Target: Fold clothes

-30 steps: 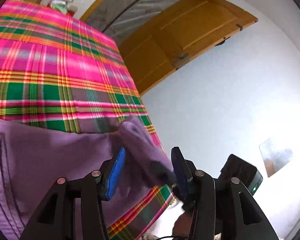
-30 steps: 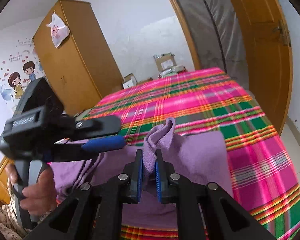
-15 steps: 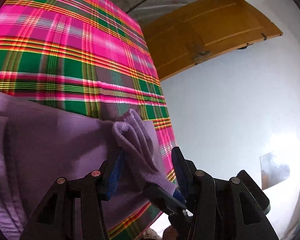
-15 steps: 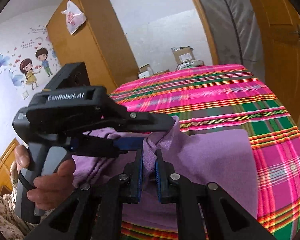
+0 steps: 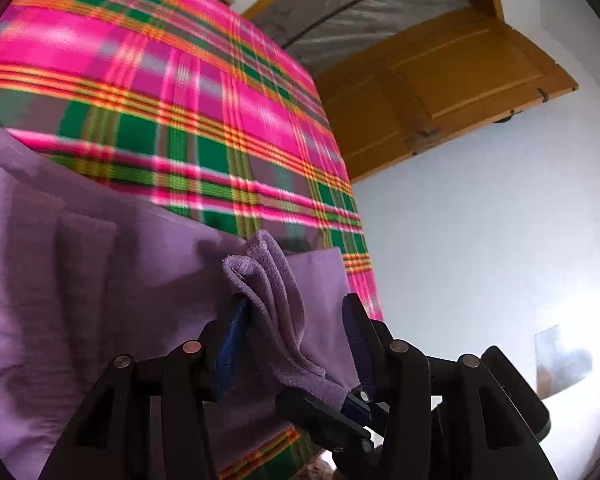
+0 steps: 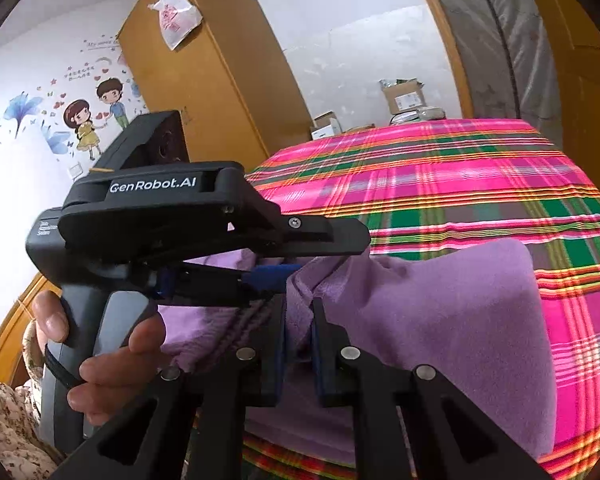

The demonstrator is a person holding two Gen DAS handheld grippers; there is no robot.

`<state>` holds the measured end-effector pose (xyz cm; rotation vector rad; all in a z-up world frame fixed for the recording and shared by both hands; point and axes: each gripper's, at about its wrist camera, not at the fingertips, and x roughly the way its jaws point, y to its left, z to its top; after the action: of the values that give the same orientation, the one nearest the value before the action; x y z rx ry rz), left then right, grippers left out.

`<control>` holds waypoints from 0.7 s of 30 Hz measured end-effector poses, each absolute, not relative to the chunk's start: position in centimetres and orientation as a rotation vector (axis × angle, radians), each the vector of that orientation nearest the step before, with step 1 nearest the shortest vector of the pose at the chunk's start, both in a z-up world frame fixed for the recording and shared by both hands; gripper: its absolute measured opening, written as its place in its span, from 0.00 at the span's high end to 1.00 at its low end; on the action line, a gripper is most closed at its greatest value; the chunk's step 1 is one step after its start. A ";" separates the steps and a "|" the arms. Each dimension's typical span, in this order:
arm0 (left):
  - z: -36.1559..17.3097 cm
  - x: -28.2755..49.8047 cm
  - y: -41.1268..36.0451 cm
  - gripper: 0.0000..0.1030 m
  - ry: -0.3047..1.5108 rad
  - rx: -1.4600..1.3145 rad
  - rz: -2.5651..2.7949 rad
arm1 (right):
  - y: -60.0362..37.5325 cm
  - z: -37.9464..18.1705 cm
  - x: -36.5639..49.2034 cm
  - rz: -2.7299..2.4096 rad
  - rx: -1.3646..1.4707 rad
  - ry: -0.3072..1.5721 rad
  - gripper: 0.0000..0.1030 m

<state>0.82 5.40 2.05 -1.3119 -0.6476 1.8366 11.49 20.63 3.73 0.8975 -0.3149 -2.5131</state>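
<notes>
The right gripper (image 6: 298, 344) is clamped on a bunched corner of the purple garment (image 6: 440, 320), its jaws drawn close with the fleece pinched up between them, while the left gripper (image 5: 296, 340) stands with its jaws apart on either side of that same raised fold, the cloth between them but the pads not pressing on it. The garment lies spread on the near part of the plaid bedcover (image 5: 172, 100), partly folded, with layered edges on the left of the left wrist view. The risk, as I judge it, lies in the handover: if the left jaws close on only the outer layer of the bunch, or the right lets go before they bite, the corner could drop and the fold would fall open. The two tools are also crowded together, so one could knock the other and tug the cloth askew. The soft cover could wrinkle under a dragged hem. A hand (image 6: 100, 352) holds the left tool. Beyond the bed are a wooden wardrobe (image 6: 220, 72), cardboard boxes (image 6: 404, 96), a wall sticker of two cartoon children (image 6: 96, 116) and a wooden door (image 5: 440, 92).
</notes>
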 end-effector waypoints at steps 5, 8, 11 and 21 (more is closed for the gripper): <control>1.9 0.4 3.9 0.52 -0.676 -1.299 1.911 | 20.3 2.4 10.7 -2.477 0.964 -0.339 0.89; 2.0 0.2 3.1 0.52 -0.698 -1.277 1.946 | 19.8 1.6 10.5 -2.463 1.001 -0.325 0.87; 2.0 0.1 2.4 0.52 -0.706 -1.268 1.976 | 19.6 1.0 10.6 -2.447 1.040 -0.316 0.86; 3.6 1.2 1.3 0.52 -0.685 -1.188 2.063 | 21.1 1.9 11.8 -2.364 1.055 -0.302 0.78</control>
<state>1.19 1.34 3.60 -1.1884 -0.6845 2.0626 11.83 21.07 1.88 1.0553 -0.3015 -2.3637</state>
